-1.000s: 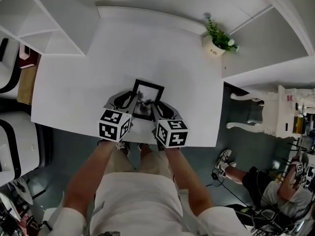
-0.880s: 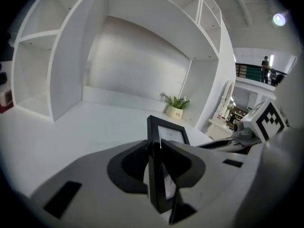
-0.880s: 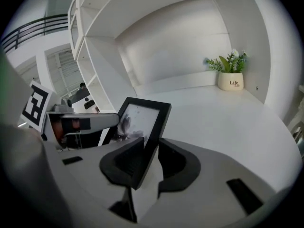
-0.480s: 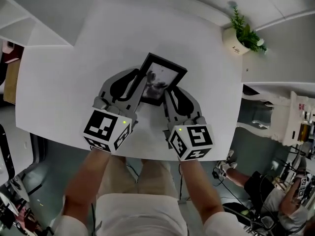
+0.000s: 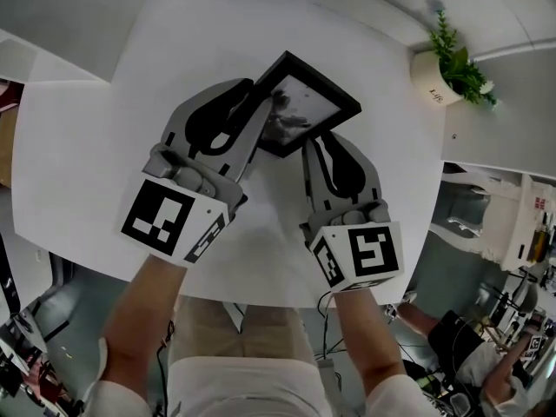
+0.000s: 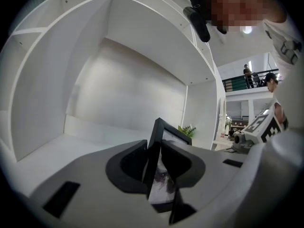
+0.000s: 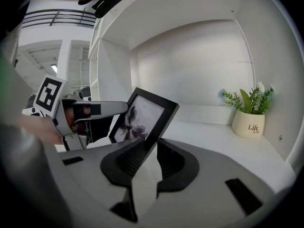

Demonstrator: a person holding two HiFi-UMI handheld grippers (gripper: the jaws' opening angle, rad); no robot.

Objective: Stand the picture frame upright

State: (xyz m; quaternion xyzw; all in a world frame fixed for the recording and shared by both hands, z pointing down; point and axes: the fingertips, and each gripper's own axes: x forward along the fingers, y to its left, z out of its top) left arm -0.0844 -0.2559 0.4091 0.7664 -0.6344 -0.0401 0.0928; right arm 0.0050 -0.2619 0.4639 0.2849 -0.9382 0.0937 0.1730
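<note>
The left gripper (image 5: 258, 111) had its fingers clenched on the left edge of the picture frame (image 5: 308, 102). The frame was tilted, picture side up, over the middle of the white tabletop (image 5: 87, 163), between the two grippers. The right gripper (image 5: 320, 146) had just been closing its fingers, and they pinched the frame's lower corner. Far right, a small potted plant (image 5: 452, 63) stood at the tabletop's back corner.

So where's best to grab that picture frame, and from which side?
Pinch the picture frame by its thin border, front to back, from a side edge. It's a flat slab, so only its rim fits; the left tongs grip it so.
</note>
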